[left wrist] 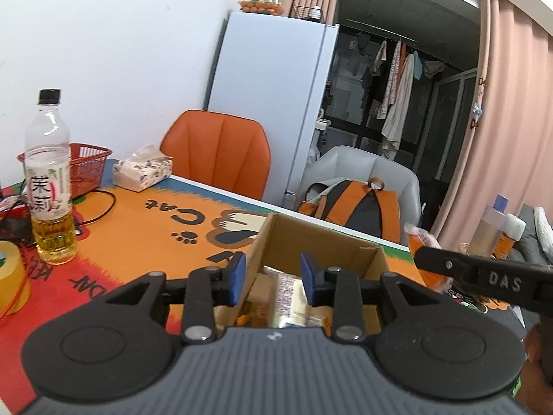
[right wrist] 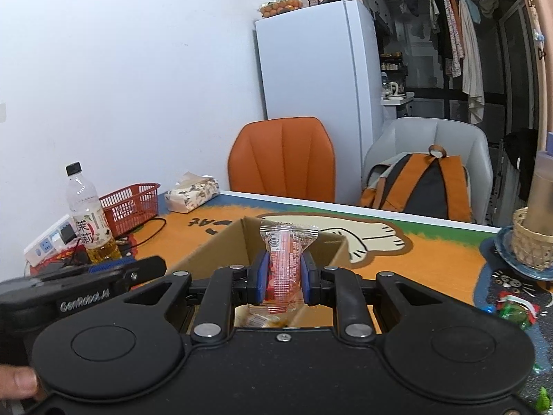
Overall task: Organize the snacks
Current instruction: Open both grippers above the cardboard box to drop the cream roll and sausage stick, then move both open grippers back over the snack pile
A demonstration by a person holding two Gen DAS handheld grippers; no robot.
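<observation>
An open cardboard box (left wrist: 345, 242) stands on the orange cat-print table mat (left wrist: 145, 228). Several wrapped snacks (left wrist: 287, 301) lie inside it. My left gripper (left wrist: 273, 278) hovers over the box's near left side, open, its blue pads (left wrist: 238, 278) holding nothing. My right gripper (right wrist: 284, 276) is shut on a red-and-clear snack packet (right wrist: 287, 256), held upright above the box (right wrist: 221, 242). The left gripper's side (right wrist: 86, 276) shows at the left of the right wrist view.
A tea bottle (left wrist: 52, 186), red basket (left wrist: 88, 169), tissue pack (left wrist: 141, 171) and yellow tape roll (left wrist: 12, 280) sit left of the box. At the right, a woven basket (right wrist: 532, 242) and green wrapped candy (right wrist: 515, 311). Behind the table are an orange chair (left wrist: 221, 148) and a backpack (left wrist: 352, 204).
</observation>
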